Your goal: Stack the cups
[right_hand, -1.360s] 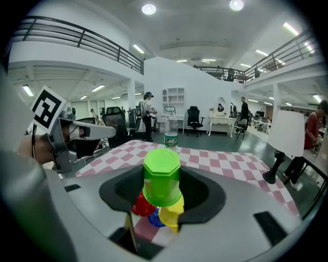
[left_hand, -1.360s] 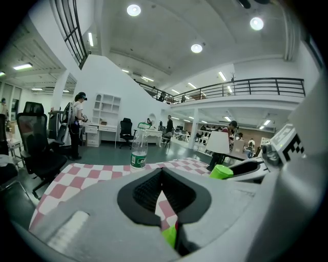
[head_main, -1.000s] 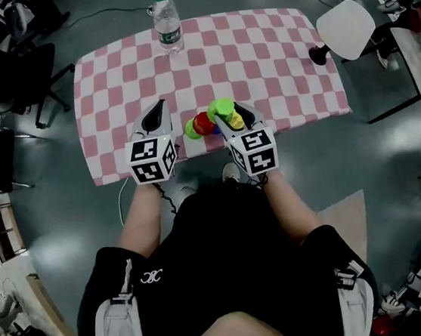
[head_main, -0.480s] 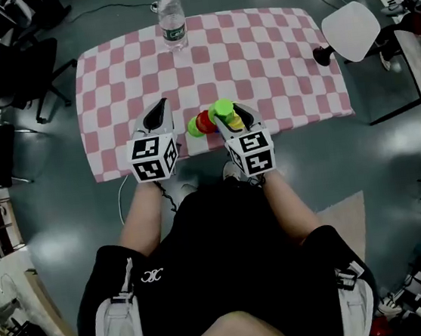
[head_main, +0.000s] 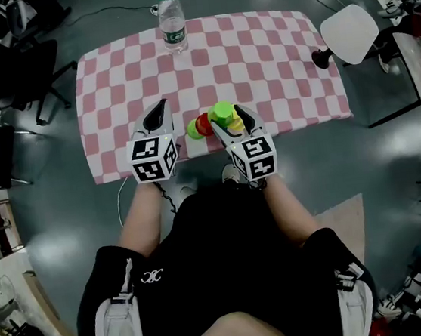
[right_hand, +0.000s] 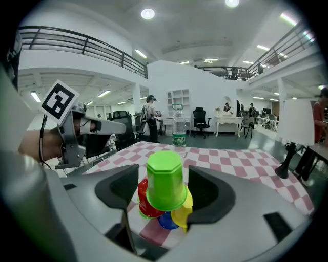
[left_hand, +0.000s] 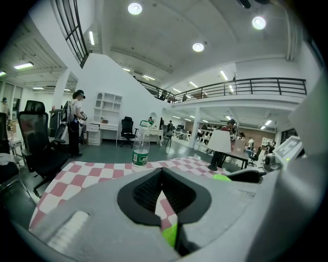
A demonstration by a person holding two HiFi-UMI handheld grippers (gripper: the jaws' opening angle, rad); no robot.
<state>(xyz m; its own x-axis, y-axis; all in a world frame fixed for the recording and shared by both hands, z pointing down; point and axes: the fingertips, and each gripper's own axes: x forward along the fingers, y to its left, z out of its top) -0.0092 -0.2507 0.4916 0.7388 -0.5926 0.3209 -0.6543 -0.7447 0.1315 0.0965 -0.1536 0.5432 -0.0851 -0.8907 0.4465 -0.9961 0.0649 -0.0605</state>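
A cluster of plastic cups sits near the front edge of the pink checked table (head_main: pixel 257 51). An upside-down green cup (head_main: pixel 222 111) (right_hand: pixel 165 179) rests on top of a red cup (head_main: pixel 203 124) (right_hand: pixel 142 202), a yellow cup (head_main: pixel 236 125) (right_hand: pixel 183 214) and a blue cup (right_hand: pixel 166 220). A light green cup (head_main: pixel 192 131) lies at the cluster's left. My right gripper (head_main: pixel 227 115) (right_hand: pixel 163 176) straddles the green cup; its jaws are opening and the pads stand off the cup's sides. My left gripper (head_main: pixel 161 105) (left_hand: pixel 161 171) hovers left of the cluster, shut and empty.
A water bottle (head_main: pixel 170 24) (left_hand: pixel 139 151) (right_hand: pixel 179 134) stands at the table's far edge. A white round chair (head_main: pixel 346 29) is off the right end, black office chairs (head_main: pixel 16 73) off the left. The person's legs are against the front edge.
The right gripper's jaws have spread apart around the green cup, which stays on the cluster. The left gripper has not moved.
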